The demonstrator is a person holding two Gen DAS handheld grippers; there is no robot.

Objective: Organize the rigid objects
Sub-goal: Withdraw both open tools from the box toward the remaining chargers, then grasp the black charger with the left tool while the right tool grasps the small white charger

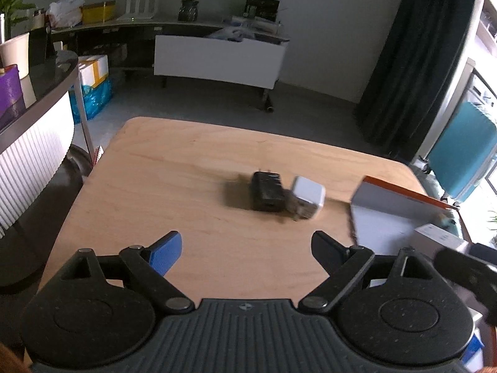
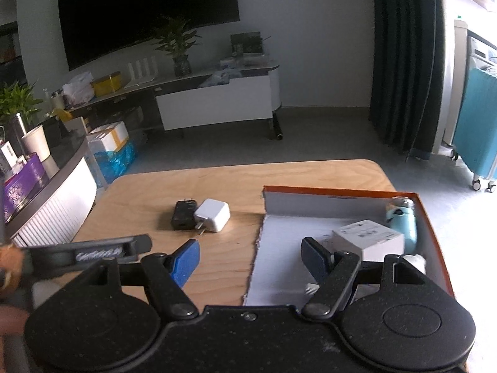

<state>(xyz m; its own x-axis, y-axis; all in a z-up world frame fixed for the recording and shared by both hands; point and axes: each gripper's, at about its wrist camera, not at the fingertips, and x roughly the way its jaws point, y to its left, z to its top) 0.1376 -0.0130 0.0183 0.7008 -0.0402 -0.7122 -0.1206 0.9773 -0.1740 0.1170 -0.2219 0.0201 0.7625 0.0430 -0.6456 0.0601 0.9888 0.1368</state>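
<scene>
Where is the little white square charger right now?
In the right wrist view, the white square charger lies on the wooden table, touching the black charger on its left, with the orange-rimmed box to its right.

- Wooden table (image 2: 149, 199), pale with rounded corners.
- Black charger (image 2: 183, 214) and white charger (image 2: 214, 214) lie touching, mid-table.
- Orange-rimmed open box (image 2: 341, 191) sits on the right side.

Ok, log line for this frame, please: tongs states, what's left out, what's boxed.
left tongs: open, empty | right tongs: open, empty | on table: black charger, white charger | in orange box: white carton, blue item
</scene>
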